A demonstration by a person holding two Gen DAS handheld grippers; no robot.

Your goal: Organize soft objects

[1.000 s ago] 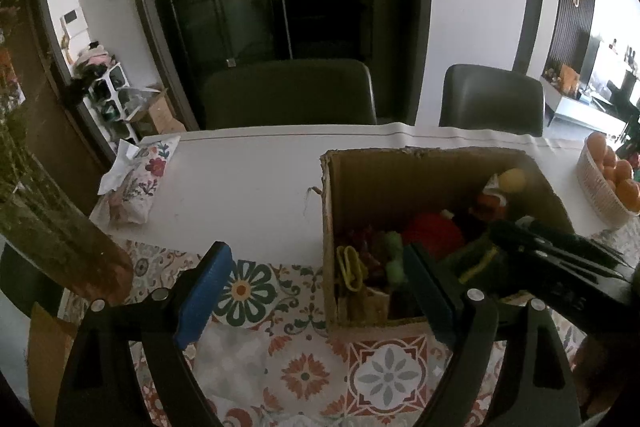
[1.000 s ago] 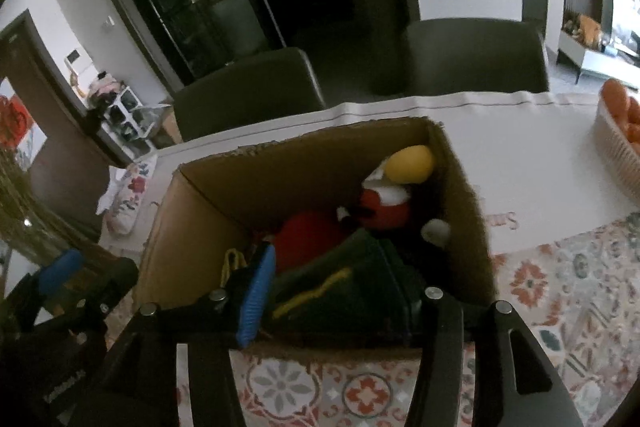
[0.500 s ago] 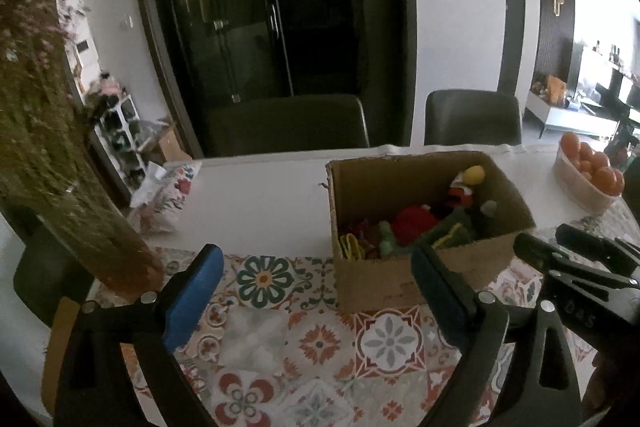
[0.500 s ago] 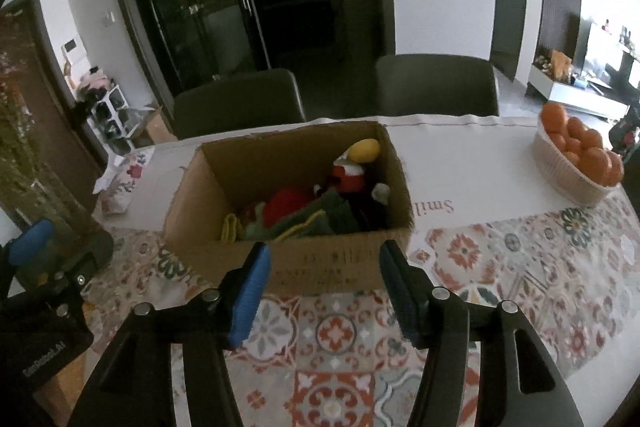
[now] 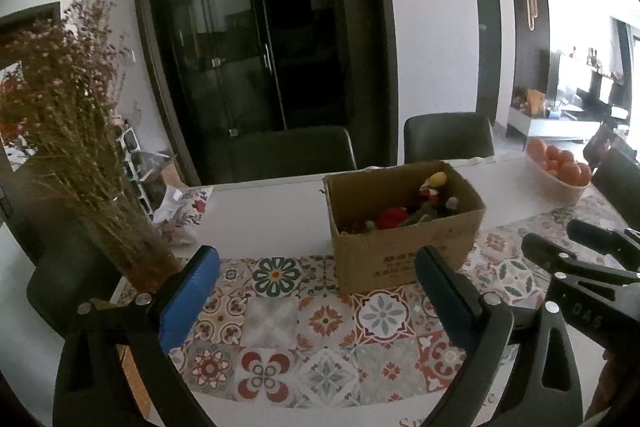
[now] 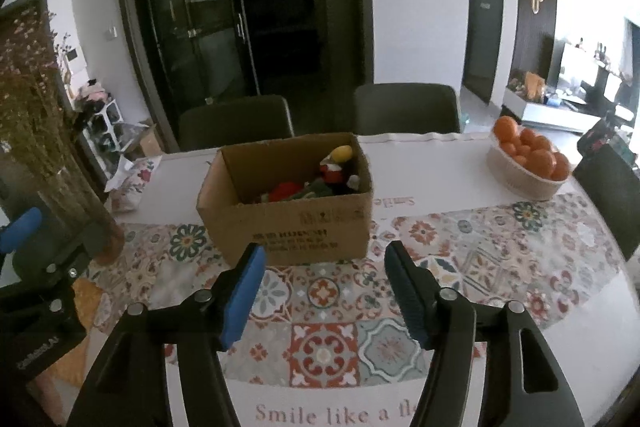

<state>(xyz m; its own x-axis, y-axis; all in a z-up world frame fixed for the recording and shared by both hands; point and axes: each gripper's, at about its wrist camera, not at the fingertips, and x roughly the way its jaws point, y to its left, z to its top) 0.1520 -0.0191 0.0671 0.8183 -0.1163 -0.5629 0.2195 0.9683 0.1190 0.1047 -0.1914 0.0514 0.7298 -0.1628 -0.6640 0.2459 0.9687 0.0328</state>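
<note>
A brown cardboard box (image 5: 404,247) (image 6: 292,227) stands on the patterned tablecloth. Inside lie soft toys (image 5: 396,217) (image 6: 316,183): a red one, green ones and a figure with a yellow top. My left gripper (image 5: 316,275) is open and empty, held back from the box's near left side. My right gripper (image 6: 324,267) is open and empty, just in front of the box's near wall. The right gripper also shows at the right of the left wrist view (image 5: 580,255), and the left gripper at the left of the right wrist view (image 6: 24,239).
A vase of dried flowers (image 5: 120,227) (image 6: 76,215) stands at the table's left. A bowl of oranges (image 5: 558,171) (image 6: 528,167) sits at the far right. A floral pouch (image 5: 184,215) lies at the left. Two dark chairs (image 6: 406,111) stand behind the table.
Both grippers have pulled back and up from the box, which now looks smaller and farther. The right gripper, earlier over the toys inside the box, is now outside it and empty.
</note>
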